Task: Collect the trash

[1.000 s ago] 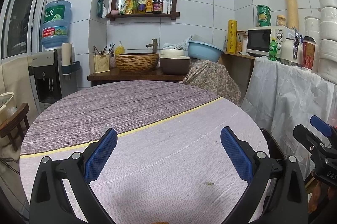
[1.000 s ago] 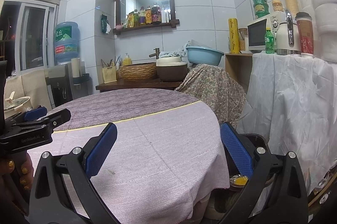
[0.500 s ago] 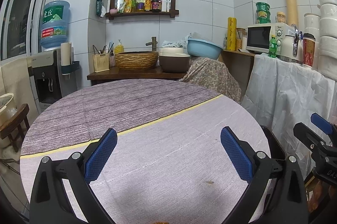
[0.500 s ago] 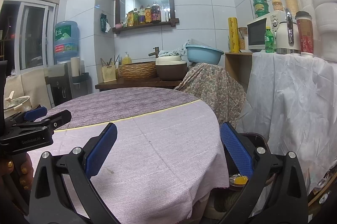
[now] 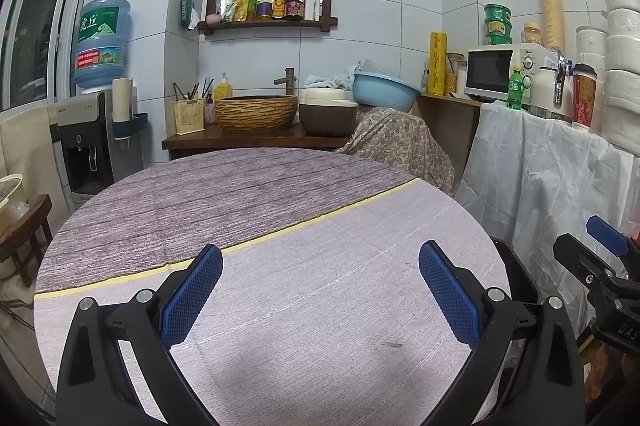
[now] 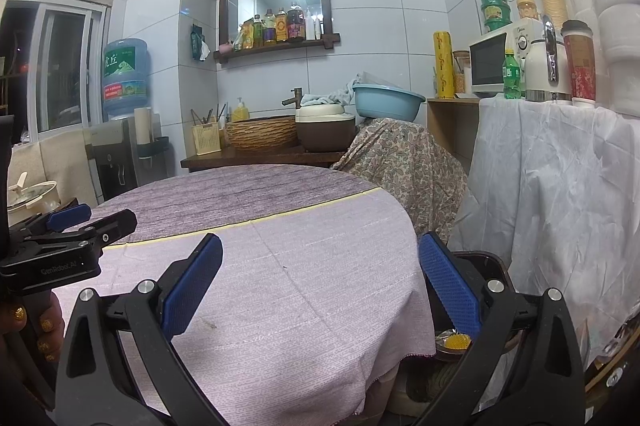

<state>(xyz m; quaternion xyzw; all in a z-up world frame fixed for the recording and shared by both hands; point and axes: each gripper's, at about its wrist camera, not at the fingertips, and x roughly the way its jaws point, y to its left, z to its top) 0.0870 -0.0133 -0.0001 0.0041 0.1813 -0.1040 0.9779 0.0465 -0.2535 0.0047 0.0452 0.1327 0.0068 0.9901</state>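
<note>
You are holding two grippers, one in each hand, both hovering level over the near edge of one round tabletop (image 5: 280, 306). The left gripper (image 5: 320, 290) is standing wide, its two blue dimpled pads apart with nothing between them; the right gripper (image 6: 320, 290) is spread just as wide and is equally unloaded. Your left hand (image 6: 38, 326), with glittery gold nails, is wrapping the black handle at the left edge of the right wrist view. One woven cloth is covering the tabletop in two tones: a darker streaked grey-purple far half and a paler lilac near half, divided by one thin yellow stripe (image 5: 248, 246). One small brown speck (image 5: 394, 345) is lying on the pale half near the tabletop's right front edge. One black, round-rimmed trash bin (image 6: 486, 262) is standing on the floor just beside the tabletop's right edge, partly hidden behind the right gripper's finger; inside it one crumpled foil scrap with something yellow (image 6: 456, 340) is showing. Beyond the tabletop's far edge, one ribbed wicker-textured basin (image 5: 256, 112), one brown pot with a cream lid (image 5: 328, 112) and one smooth blue plastic bowl (image 5: 384, 92) are sitting.
</note>
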